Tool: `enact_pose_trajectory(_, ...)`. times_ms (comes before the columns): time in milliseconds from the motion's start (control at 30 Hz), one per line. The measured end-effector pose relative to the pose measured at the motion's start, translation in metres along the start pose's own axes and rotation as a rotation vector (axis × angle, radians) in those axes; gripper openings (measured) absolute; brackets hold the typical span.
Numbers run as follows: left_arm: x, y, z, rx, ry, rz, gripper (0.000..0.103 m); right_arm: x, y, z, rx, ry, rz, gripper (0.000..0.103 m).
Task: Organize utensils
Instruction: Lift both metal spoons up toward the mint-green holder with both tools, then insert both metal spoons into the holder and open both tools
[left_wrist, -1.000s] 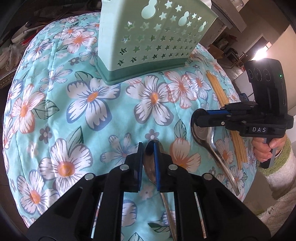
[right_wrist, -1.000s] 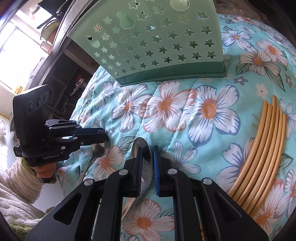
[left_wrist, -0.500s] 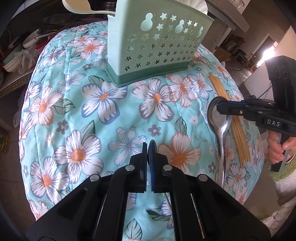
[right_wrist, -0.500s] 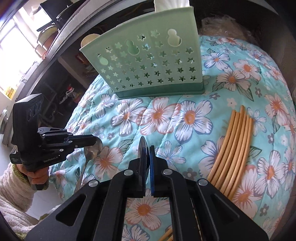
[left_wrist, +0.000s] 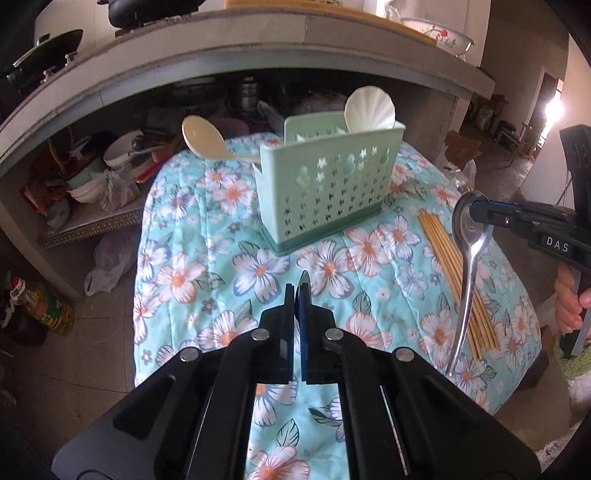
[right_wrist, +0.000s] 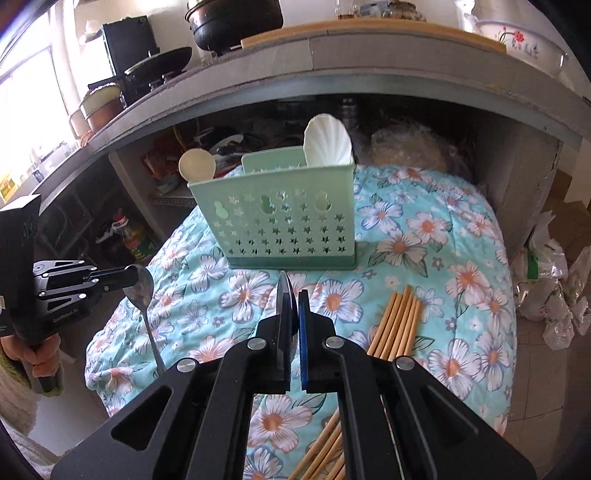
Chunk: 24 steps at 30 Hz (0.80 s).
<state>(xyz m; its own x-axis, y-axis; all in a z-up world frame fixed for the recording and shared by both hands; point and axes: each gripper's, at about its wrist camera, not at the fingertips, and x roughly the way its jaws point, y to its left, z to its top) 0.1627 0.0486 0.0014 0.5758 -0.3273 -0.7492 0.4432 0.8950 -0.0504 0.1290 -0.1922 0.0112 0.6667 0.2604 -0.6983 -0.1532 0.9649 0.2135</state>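
Left hand-held gripper (left_wrist: 297, 291): clamped edge-on over the bowl of a polished steel spoon (right_wrist: 138, 286), lifted clear of the floral quilted cloth on the tabletop (left_wrist: 177, 266); in the right wrist view its handle hangs down free.
Right hand-held gripper (right_wrist: 293, 295): pinching the bowl of a second steel spoon (left_wrist: 469, 236), also in the air, handle dangling toward the cloth.
Destination, judged: pale green plastic utensil caddy with star cut-outs (left_wrist: 328, 188), standing upright at the far middle of the cloth; a cream plastic ladle (left_wrist: 203, 142) and a white shell-shaped scoop (left_wrist: 369, 112) already stand in it.
Risk, slip: smooth curved metal held by the bowl alone; a swinging handle could pivot a spoon out of the pads.
Risk, entry: the handle must go in first; catching the rim could tip the light caddy on the soft cloth.
Risk, clash: both spoons heading for one opening may collide.
Left behind: bundle of bamboo chopsticks (right_wrist: 400, 321), lying on the cloth right of the caddy.
Readable writing: "DAS" on the right gripper body; the left one's small lettering is too blurred.
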Motion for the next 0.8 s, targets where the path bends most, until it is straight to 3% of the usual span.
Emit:
enact_pose_trajectory(167,-0.04,0.009,0.04,-0.067,-0.147,0.012,0.002,-0.027,-0.003,0.007,0.013,-0.066,-0.006,0.004)
enact_pose_trajectory(433,-0.097,0.033,0.115,-0.18,-0.393,0.047,0.001,-0.034,-0.013,0.001,0.046,-0.074,0.0,0.004)
enact_pose_trajectory(633,-0.082,0.042,0.152,-0.225,-0.448,0.12,0.001,-0.033,-0.025,-0.002,0.077,-0.07,0.009,0.004)
enact_pose_trajectory(800,-0.037,0.042,0.161,-0.227,-0.4,0.174,0.001,-0.029,-0.036,-0.003,0.103,-0.057,0.013,0.004)
